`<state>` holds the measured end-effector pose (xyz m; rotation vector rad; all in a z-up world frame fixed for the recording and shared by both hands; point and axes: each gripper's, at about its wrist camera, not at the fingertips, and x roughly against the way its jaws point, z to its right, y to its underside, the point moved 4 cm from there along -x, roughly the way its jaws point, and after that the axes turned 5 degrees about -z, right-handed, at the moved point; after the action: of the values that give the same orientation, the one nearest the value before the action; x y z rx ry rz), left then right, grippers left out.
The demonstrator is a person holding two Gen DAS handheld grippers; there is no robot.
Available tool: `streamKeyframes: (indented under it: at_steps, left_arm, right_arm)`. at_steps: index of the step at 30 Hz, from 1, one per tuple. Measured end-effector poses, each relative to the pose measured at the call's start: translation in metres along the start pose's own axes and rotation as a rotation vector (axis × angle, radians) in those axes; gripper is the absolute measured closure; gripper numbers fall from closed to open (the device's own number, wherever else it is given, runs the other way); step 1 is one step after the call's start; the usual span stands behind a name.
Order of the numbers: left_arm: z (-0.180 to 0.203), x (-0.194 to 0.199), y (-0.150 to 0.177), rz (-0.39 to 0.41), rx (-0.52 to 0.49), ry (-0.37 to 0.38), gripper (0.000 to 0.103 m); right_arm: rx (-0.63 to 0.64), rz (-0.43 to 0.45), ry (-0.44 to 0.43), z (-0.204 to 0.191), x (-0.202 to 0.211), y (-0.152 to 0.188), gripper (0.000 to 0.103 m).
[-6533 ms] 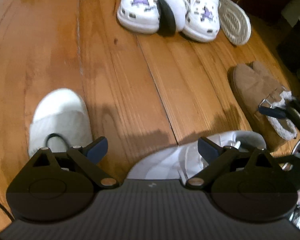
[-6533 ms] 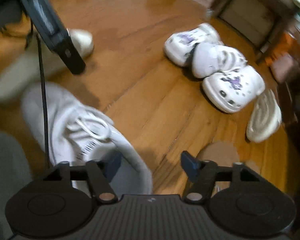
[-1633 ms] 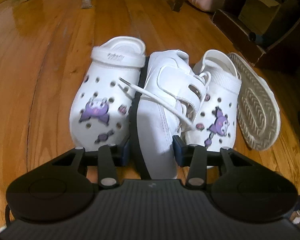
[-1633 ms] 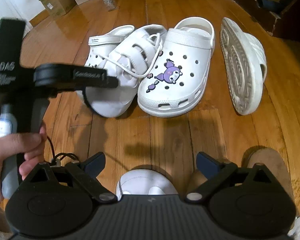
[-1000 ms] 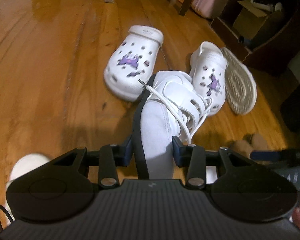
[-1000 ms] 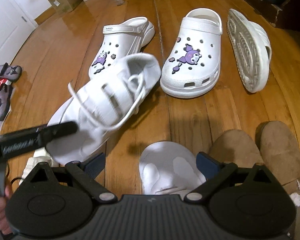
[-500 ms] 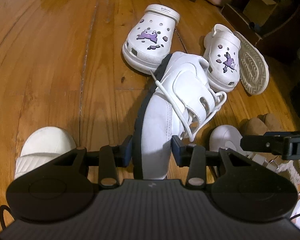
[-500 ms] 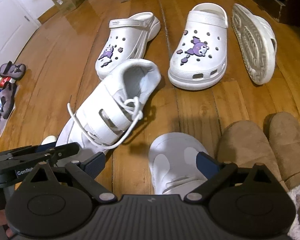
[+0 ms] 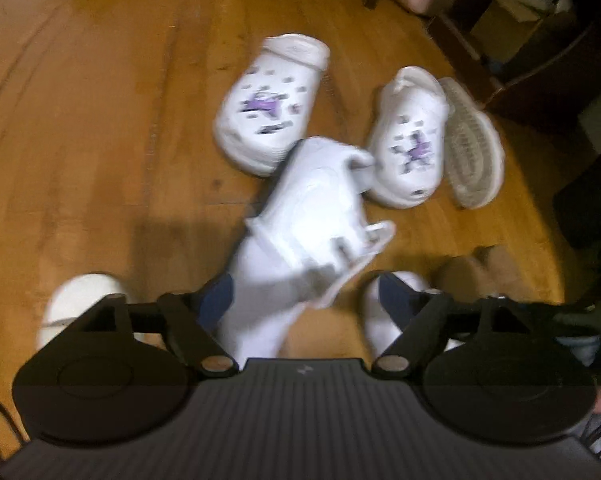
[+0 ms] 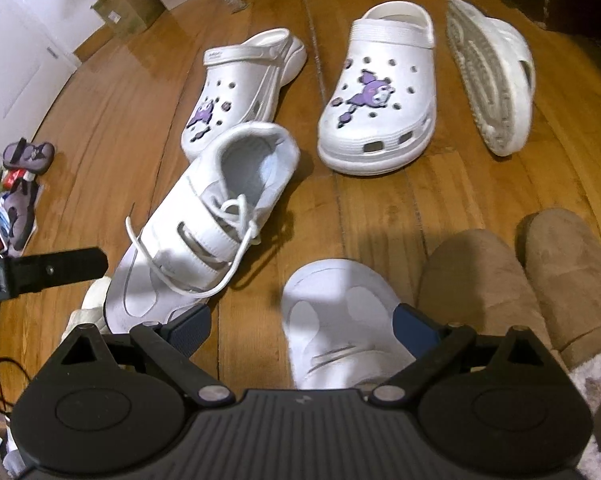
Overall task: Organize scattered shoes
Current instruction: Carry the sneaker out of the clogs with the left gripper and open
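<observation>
A white lace-up sneaker [image 10: 204, 232] lies on the wooden floor, toe towards me and laces loose. It is blurred in the left wrist view, where my left gripper [image 9: 305, 298] straddles its toe with jaws opening. The right pad [image 9: 394, 298] stands clear of the shoe. One left gripper finger [image 10: 56, 268] shows beside the sneaker in the right wrist view. My right gripper [image 10: 300, 328] is open above the toe of a second white sneaker [image 10: 340, 320], gripping nothing. Two white clogs with purple charms [image 10: 240, 92] [image 10: 380, 108] stand behind.
A white sandal [image 10: 492, 76] lies on its side, right of the clogs. Two brown suede slippers [image 10: 480, 280] sit right of the second sneaker. A white slipper [image 9: 76, 300] lies at left. A cardboard box [image 10: 128, 4], small purple sandals [image 10: 28, 156] and dark furniture [image 9: 540, 40] ring the floor.
The left gripper's jaws have spread and let go of the white sneaker, which now lies on the floor left of the second sneaker. The left gripper rose a little. The right gripper stayed open.
</observation>
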<state>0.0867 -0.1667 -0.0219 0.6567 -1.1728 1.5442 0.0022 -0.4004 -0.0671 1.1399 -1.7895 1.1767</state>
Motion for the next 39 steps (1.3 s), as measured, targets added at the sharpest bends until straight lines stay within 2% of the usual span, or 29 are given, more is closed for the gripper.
streamKeyframes:
  at_steps: [2,6,9,14,15,16,18,20,23,25,26,27,31,36,38,39]
  left_arm:
    - [0.006,-0.012,0.0,-0.021,0.076,0.074,0.018]
    - [0.012,-0.037,-0.002,-0.045,0.19,0.12,0.018]
    - [0.012,-0.063,-0.006,-0.051,0.255,0.09,0.019]
    - [0.005,-0.075,-0.008,0.009,0.273,0.025,0.022]
    - [0.005,-0.072,-0.008,0.025,0.264,0.013,0.036]
    - [0.002,-0.067,-0.008,0.052,0.244,-0.014,0.064]
    - [-0.003,-0.057,-0.007,0.131,0.186,-0.095,0.079]
    - [-0.014,-0.06,-0.009,0.14,0.175,-0.131,0.079]
    - [-0.026,-0.057,-0.016,0.159,0.208,-0.139,0.076]
    - [-0.036,-0.057,-0.023,0.167,0.258,-0.116,0.051]
    - [-0.04,-0.059,-0.026,0.165,0.279,-0.105,0.047]
    - [-0.044,-0.064,-0.03,0.155,0.288,-0.102,0.047]
    - [-0.054,-0.079,-0.039,0.147,0.287,-0.094,0.055]
    - [-0.056,-0.079,-0.039,0.136,0.275,-0.048,0.063]
    - [-0.058,-0.076,-0.038,0.14,0.255,-0.064,0.088]
    - [-0.059,-0.075,-0.037,0.142,0.247,-0.057,0.088]
  right_arm:
    - [-0.018,0.005,0.013,0.008,0.004,0.002,0.005]
    - [-0.048,0.012,0.031,0.021,0.008,0.004,0.005]
    - [-0.057,0.015,0.031,0.025,0.009,0.004,0.005]
    - [-0.057,0.002,0.027,0.025,0.004,0.006,0.005]
    - [-0.052,-0.001,0.027,0.024,0.003,0.007,0.005]
    - [-0.05,-0.002,0.025,0.023,0.002,0.007,0.005]
    - [-0.048,-0.004,0.022,0.022,0.001,0.008,0.005]
    - [-0.048,-0.008,0.022,0.021,0.0,0.009,0.005]
    - [-0.05,-0.011,0.025,0.019,-0.003,0.01,0.005]
    - [-0.049,-0.014,0.021,0.017,-0.004,0.011,0.005]
    - [-0.047,-0.017,0.019,0.016,-0.005,0.011,0.005]
    - [-0.044,-0.018,0.02,0.015,-0.005,0.011,0.005]
    - [-0.033,-0.031,0.023,0.012,-0.009,0.013,0.005]
    - [-0.036,-0.04,0.027,0.012,-0.013,0.014,0.005]
    - [-0.039,-0.041,0.024,0.013,-0.013,0.014,0.005]
    - [-0.039,-0.041,0.023,0.014,-0.012,0.014,0.005]
